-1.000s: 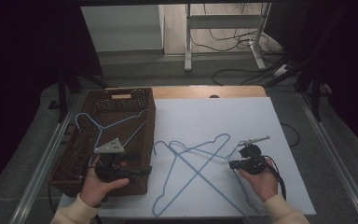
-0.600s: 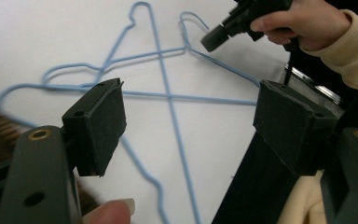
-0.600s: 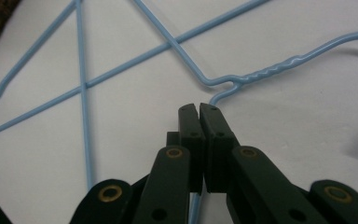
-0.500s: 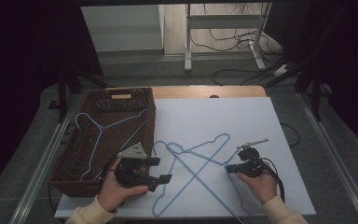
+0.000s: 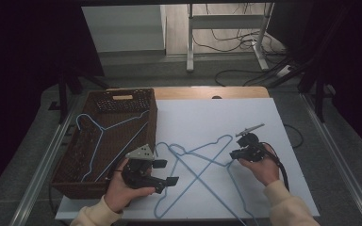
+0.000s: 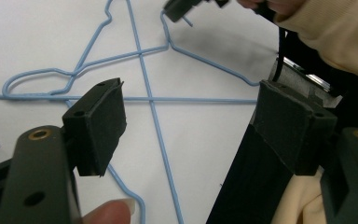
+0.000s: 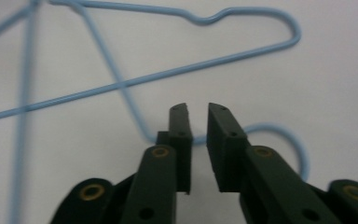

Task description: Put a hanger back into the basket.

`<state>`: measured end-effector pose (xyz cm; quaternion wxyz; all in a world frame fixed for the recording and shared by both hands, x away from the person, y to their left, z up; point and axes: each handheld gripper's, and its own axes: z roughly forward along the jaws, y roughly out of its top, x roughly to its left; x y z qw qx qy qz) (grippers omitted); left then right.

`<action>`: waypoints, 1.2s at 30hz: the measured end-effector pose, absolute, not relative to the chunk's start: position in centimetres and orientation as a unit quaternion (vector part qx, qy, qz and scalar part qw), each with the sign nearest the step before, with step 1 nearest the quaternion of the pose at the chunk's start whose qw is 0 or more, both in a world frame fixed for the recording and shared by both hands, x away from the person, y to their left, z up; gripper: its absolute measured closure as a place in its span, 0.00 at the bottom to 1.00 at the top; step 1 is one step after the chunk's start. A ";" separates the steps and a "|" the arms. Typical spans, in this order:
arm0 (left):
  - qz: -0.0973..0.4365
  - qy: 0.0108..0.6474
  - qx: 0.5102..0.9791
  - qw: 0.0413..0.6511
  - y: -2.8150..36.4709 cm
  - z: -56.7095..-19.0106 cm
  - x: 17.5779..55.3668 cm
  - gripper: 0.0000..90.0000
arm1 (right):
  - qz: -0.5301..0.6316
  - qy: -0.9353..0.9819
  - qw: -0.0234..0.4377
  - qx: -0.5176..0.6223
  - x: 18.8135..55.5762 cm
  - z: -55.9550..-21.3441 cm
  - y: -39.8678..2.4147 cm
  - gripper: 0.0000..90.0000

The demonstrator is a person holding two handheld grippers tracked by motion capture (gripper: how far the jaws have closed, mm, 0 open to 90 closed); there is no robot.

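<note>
The right gripper is hovering at the right-hand end of the two blue hangers lying crossed on the white worktop — its jaws have just been opening, and they are standing a narrow slit apart with a hook's wire passing right at their tips. The right gripper view is showing that curl emerging beside the pads; whether the wire is being pinched I cannot tell. The left gripper is waiting wide open and empty by the basket, where a third hanger is lying. From its jaws the crossing wires lie ahead on the sheet, long rods running across and away — the left gripper view is showing that cross plainly. The right hand looks nearer to the hook, the left to the crossing.
</note>
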<state>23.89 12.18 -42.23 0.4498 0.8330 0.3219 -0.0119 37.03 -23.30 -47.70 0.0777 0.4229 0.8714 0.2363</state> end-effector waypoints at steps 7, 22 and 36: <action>-0.011 0.327 0.830 0.451 12.9 -42.4 24.0 0.28 | 0.174 0.888 0.075 0.420 40.2 -49.5 -23.2 1.00; -0.009 0.330 0.829 0.452 13.2 -42.4 23.8 0.28 | 0.130 0.873 0.090 0.462 37.1 -49.0 -28.1 1.00; -0.007 0.332 0.825 0.457 13.7 -42.3 24.0 0.28 | 0.140 0.919 0.061 0.364 37.6 -48.1 -18.8 0.83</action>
